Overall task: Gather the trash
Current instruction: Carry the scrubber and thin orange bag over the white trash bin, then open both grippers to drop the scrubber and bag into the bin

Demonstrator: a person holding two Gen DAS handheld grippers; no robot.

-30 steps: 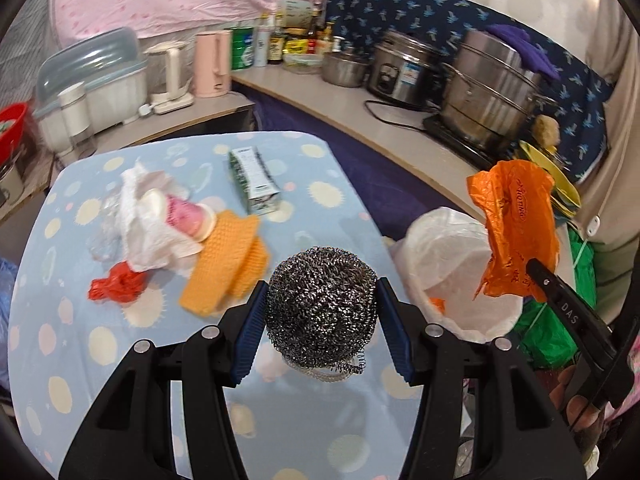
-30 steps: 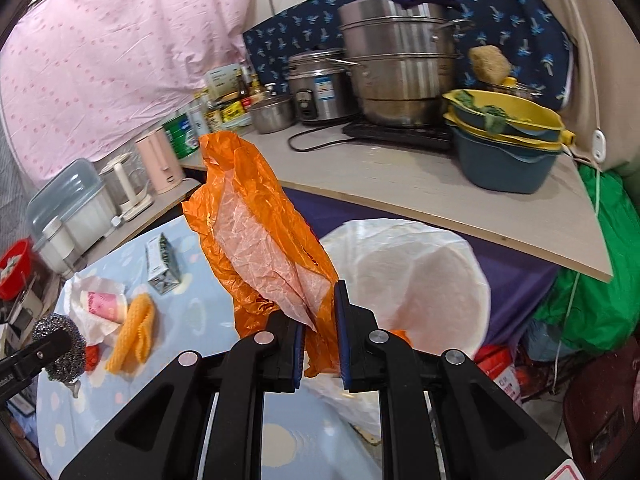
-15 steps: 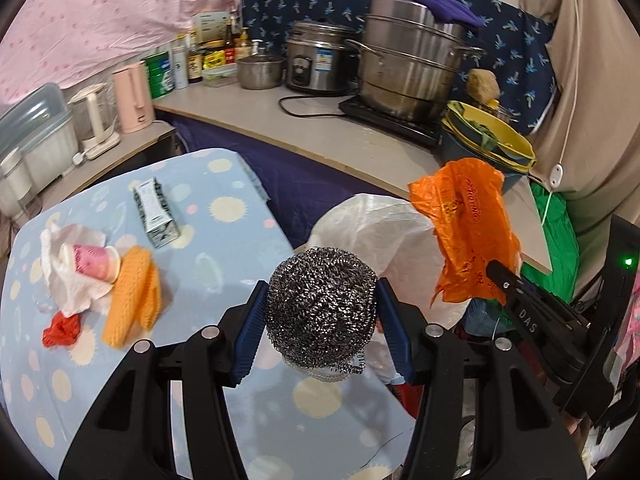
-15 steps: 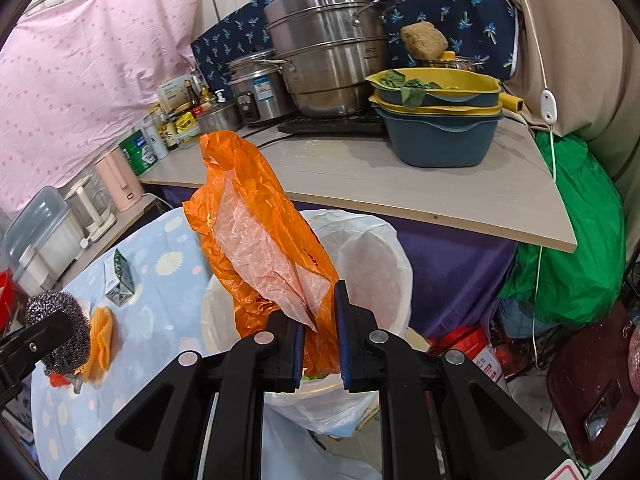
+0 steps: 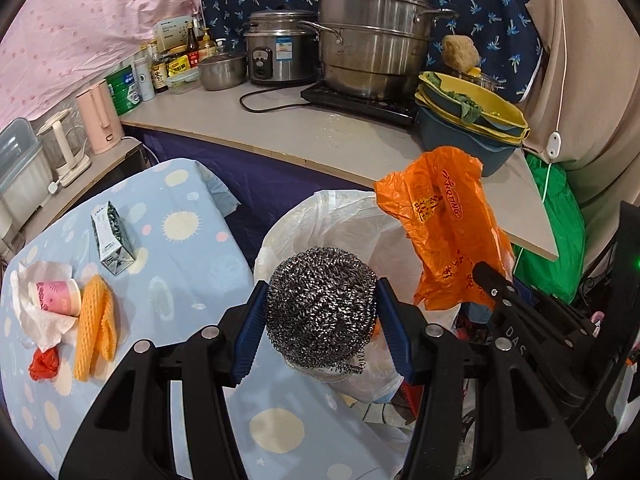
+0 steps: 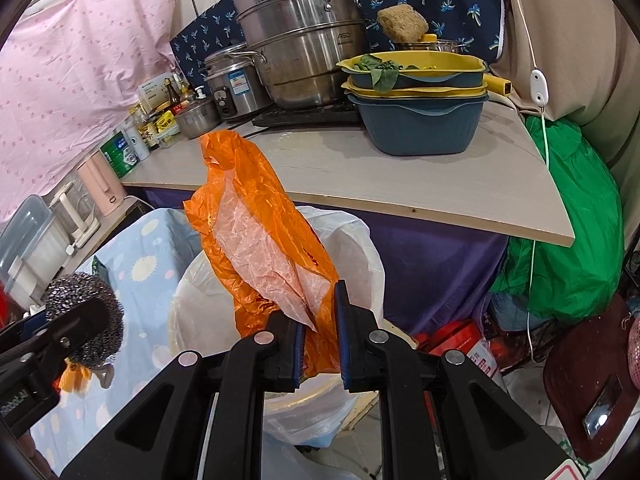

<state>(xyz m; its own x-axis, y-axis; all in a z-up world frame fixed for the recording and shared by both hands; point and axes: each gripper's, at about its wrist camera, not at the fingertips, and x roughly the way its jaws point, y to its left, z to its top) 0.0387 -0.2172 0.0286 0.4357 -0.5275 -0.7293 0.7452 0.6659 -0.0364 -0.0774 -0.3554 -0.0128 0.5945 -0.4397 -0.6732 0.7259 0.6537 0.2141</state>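
Item 1: my left gripper [image 5: 322, 312] clenches the steel scourer [image 5: 322, 308], at the table edge [image 5: 192, 248]. Item 2: my right gripper [image 6: 320, 320] pinches the orange bag [image 6: 256, 236] above the white-lined bin [image 6: 352, 248]. Beyond: counter [image 6: 400, 176].

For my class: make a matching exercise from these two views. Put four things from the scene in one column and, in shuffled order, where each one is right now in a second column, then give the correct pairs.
Things
1. steel wool ball
2. orange plastic bag
3. green carton
4. stacked basins

Places
A. lying on the blue dotted tablecloth
B. standing on the grey counter
C. clamped in the left gripper
D. held in the right gripper, above the white-lined bin

Pairs: 1-C, 2-D, 3-A, 4-B
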